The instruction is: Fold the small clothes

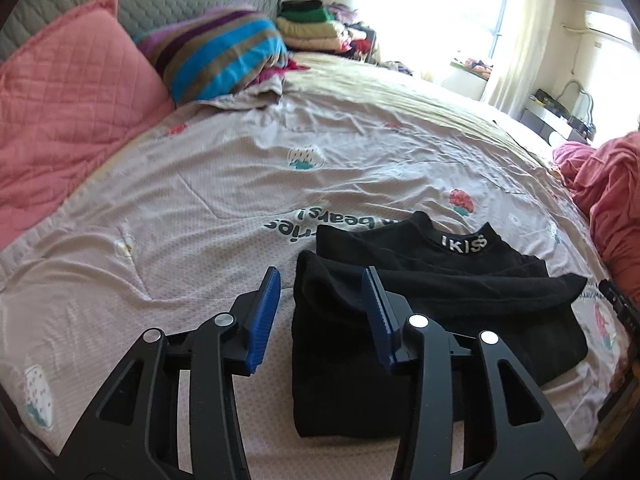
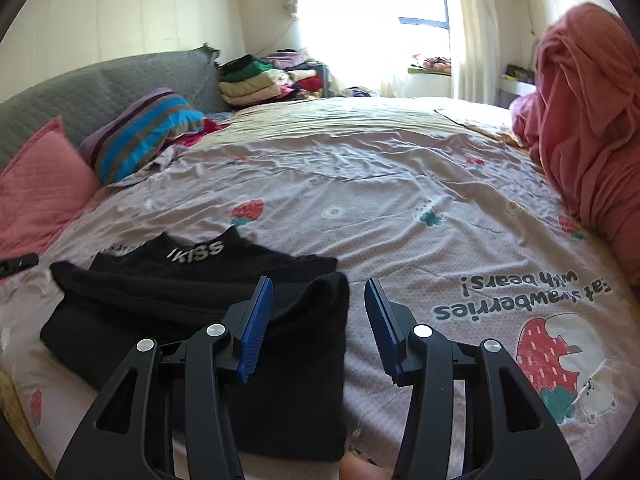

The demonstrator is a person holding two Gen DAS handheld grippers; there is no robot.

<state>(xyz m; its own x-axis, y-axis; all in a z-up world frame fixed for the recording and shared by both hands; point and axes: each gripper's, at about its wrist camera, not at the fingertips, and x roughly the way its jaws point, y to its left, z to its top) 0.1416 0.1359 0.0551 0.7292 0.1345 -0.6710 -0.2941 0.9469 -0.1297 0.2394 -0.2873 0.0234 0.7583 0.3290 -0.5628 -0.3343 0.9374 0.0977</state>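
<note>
A black top [image 1: 440, 292] with white "IKISS" lettering on its collar lies partly folded on the strawberry-print bedspread; both sleeves are folded across the body. It also shows in the right wrist view [image 2: 192, 304]. My left gripper [image 1: 320, 308] is open and empty, above the garment's left edge. My right gripper [image 2: 320, 316] is open and empty, above the garment's right edge. Neither gripper holds cloth.
A pink quilted pillow [image 1: 60, 92] and a striped pillow [image 1: 224, 52] lie by the grey headboard [image 2: 120, 80]. A pile of pink cloth [image 2: 588, 120] sits at the right. Folded clothes [image 2: 256, 76] are stacked at the back. The bedspread [image 2: 360, 184] stretches ahead.
</note>
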